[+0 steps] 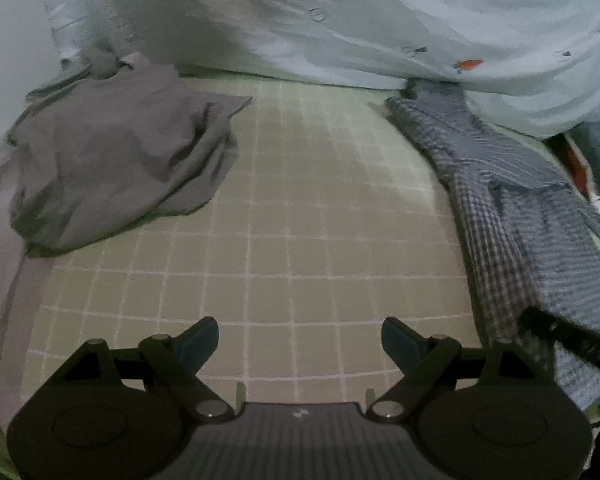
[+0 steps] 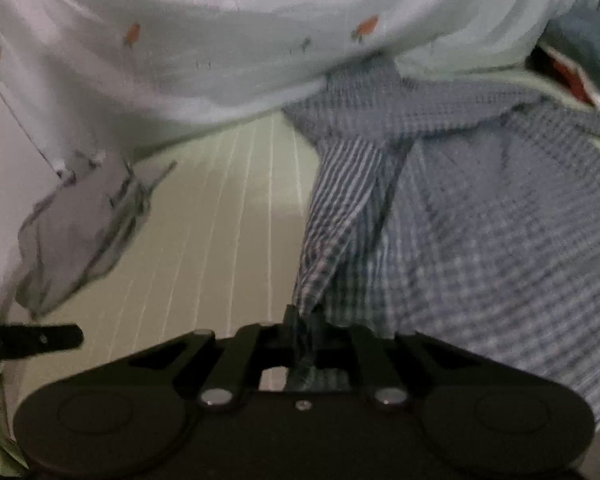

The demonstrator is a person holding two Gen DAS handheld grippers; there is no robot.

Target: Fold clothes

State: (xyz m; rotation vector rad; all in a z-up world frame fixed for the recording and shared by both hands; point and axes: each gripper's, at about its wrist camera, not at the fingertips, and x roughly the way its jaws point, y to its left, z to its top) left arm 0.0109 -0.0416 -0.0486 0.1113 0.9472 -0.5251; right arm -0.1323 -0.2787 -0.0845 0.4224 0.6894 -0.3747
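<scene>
The blue checked garment (image 2: 480, 216) lay loosely rumpled along the right side of the green gridded mat (image 1: 300, 220), with its far end tucked under the pale printed cloth (image 1: 380, 20) at the back. No neat fold was to be seen in it; it was bunched lengthwise, with a striped inner face turned out near the middle. An edge of it was pinched at the near end by the right gripper (image 2: 302, 332), whose jaws were drawn together on the fabric. From this the work on that garment was judged to be only at the first grasp, with spreading and folding still to be done.

The grey garment (image 1: 116, 152) lay crumpled in a heap at the left side of the mat, well apart from the checked one, and was touched by neither gripper. It too was judged unfolded. No finished, stacked piece was visible in either view.

The left gripper (image 1: 300, 340) was held over the bare middle of the mat with its jaws spread wide and nothing between them.

Counted: two garments to be folded, one checked and one grey; one mat; one pale printed cloth behind; two grippers. Some dark and red things at the far right edge could not be made out.
</scene>
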